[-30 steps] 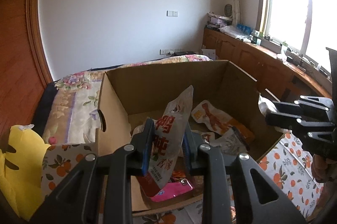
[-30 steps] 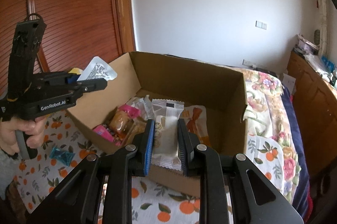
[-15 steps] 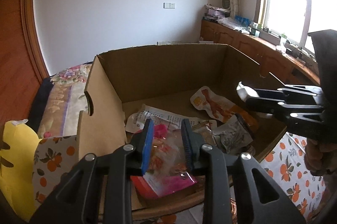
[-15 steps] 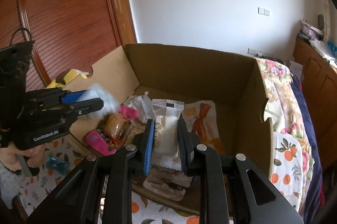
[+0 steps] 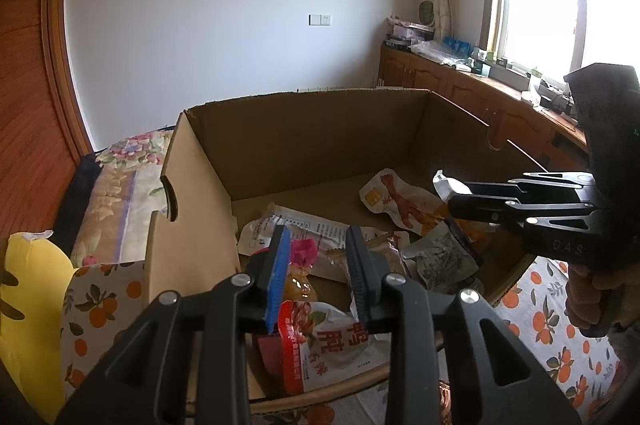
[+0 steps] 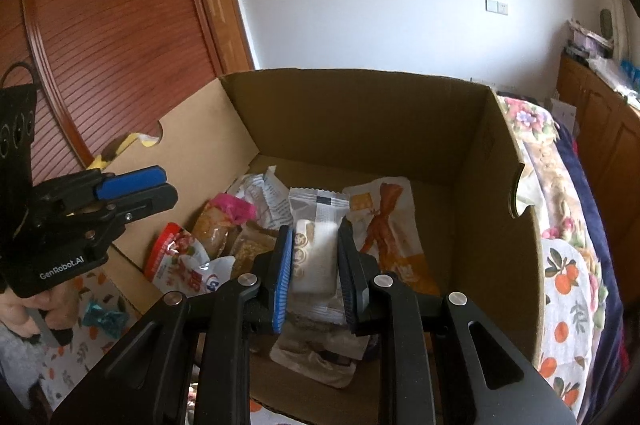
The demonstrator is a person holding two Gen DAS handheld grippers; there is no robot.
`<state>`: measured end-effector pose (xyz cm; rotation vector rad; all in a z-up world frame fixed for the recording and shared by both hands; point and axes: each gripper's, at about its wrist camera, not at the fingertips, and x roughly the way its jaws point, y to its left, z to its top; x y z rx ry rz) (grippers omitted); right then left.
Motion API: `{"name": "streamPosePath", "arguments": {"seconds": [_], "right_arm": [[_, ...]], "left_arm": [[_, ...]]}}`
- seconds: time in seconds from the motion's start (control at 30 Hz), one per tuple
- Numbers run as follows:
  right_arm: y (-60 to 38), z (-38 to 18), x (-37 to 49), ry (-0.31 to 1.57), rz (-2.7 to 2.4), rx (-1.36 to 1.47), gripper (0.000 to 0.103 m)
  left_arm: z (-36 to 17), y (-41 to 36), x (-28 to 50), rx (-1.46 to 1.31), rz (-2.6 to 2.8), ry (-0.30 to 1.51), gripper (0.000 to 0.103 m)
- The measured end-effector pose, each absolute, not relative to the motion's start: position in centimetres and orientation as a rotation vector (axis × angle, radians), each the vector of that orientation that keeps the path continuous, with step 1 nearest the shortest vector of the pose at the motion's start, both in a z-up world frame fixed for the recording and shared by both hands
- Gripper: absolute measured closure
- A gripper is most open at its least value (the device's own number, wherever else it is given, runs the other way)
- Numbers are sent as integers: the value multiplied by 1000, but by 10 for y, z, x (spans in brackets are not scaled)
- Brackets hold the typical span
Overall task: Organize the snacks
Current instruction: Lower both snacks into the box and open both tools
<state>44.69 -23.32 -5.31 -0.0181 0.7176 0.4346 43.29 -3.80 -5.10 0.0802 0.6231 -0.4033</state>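
Two claws above box rim [image 6: 360, 77]

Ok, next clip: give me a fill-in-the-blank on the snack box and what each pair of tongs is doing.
1. The right tongs are shut on a ___ snack packet.
2. The left tongs hold ___.
3. The loose snacks lie inside a ___ box.
4. The cloth under the box is printed with ___.
Missing words: white; nothing; cardboard; oranges.
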Motion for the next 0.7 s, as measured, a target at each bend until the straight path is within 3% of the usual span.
{"name": "streamPosePath", "arguments": {"seconds": [0.23, 0.7], "right_arm": [[-234, -54, 446, 710, 434, -24, 81], [-230, -45, 431, 668, 416, -71, 68]], "left_arm": [[-52, -39, 432, 85, -405, 610, 71], [-54, -40, 432, 80, -390, 612, 68]]}}
